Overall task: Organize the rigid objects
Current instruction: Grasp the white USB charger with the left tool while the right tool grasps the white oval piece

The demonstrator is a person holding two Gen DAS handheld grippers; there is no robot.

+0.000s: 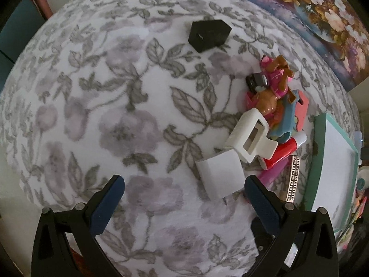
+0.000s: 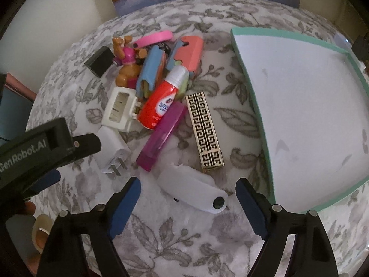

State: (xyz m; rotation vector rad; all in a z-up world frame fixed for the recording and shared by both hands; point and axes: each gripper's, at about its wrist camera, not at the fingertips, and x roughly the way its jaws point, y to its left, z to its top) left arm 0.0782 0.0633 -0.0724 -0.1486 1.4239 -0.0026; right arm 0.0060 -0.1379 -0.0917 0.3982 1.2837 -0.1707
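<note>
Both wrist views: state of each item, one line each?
Left tool: open, empty, white plug cube beside its right finger.
Right tool: open, straddling white oblong gadget, pads off it.
White plug cube: on its side, prongs toward camera.
White oblong gadget: lying flat on blanket.
Teal-rimmed white tray: empty.
Red bottle with white cap: capped, lying on pile.
Gold-and-black patterned box: closed, flat.

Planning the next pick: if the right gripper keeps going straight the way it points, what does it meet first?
Most likely the white oblong device, which lies between the open fingers of the right gripper, with the floral cloth beneath it. Depth is hard to judge.
</note>
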